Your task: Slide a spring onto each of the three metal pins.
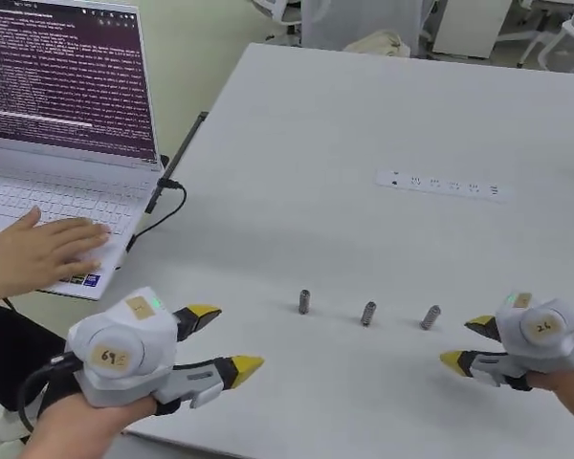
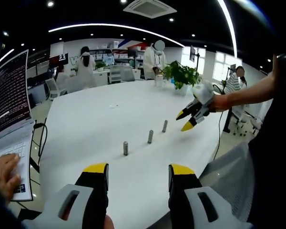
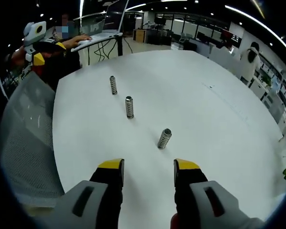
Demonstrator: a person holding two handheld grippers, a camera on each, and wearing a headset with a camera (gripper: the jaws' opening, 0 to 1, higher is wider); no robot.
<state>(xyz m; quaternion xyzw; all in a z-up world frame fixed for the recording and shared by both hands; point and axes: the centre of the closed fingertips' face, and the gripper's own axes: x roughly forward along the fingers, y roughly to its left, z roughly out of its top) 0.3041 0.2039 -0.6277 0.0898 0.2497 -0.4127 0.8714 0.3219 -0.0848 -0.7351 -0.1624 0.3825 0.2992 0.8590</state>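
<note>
a wide white table (image 1: 364, 124) is spread ahead of both grippers, inside an open office lit by ceiling strips, where desks, chairs and several standing people are seen beyond the far edge. a potted plant (image 2: 181, 75) is set at that far edge, past the right gripper (image 1: 461, 342) as seen from the left gripper view.

an open laptop (image 1: 57, 86) with lines of text on its screen is placed ahead and to the left of the left gripper (image 1: 231, 337), and a hand (image 1: 38, 253) is laid on its keyboard. a dark cable (image 1: 163, 206) is plugged into its near side. a white power strip (image 1: 442, 185) is laid well ahead of the right gripper.

both grippers are held low with jaws spread apart and nothing between them.

three springs (image 1: 368, 313) are stood in a row on the table between the two grippers, slightly ahead of them; the one nearest the right gripper is tilted. whether a pin is inside each cannot be told.
</note>
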